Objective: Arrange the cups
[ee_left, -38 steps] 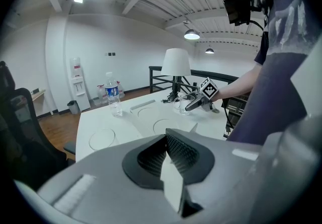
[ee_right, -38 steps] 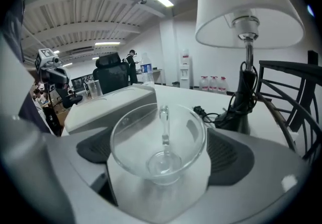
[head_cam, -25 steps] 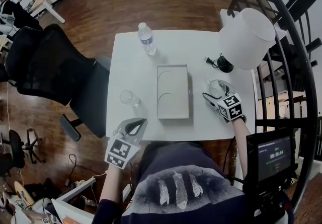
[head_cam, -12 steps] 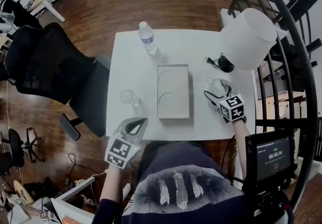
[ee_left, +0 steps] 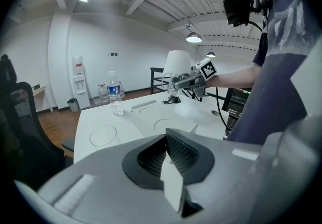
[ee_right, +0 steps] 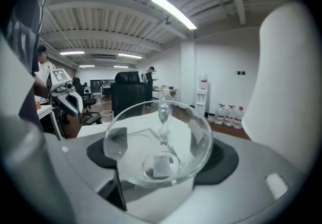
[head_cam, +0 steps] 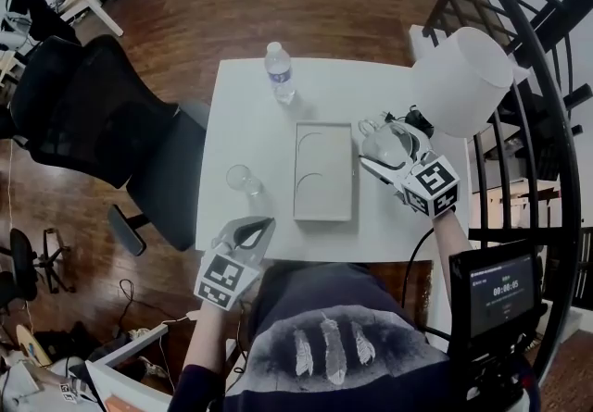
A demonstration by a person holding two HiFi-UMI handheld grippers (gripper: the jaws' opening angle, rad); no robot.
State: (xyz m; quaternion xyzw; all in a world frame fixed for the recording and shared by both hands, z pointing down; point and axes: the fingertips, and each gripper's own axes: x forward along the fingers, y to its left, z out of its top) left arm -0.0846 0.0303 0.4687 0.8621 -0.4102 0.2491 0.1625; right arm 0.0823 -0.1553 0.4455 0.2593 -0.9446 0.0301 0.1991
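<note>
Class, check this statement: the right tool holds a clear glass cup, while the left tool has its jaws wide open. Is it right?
No. The left gripper view shows the left tool with its jaws shut and nothing between them. The right tool does hold the clear glass cup.

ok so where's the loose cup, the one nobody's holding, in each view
Head view: the cup stands on the table, left of the tray.
Left gripper view: the cup is at lower left, near the table edge.
Right gripper view: the cup is small, at mid left, beside the held glass.
Shared landmark: the white lamp.
</note>
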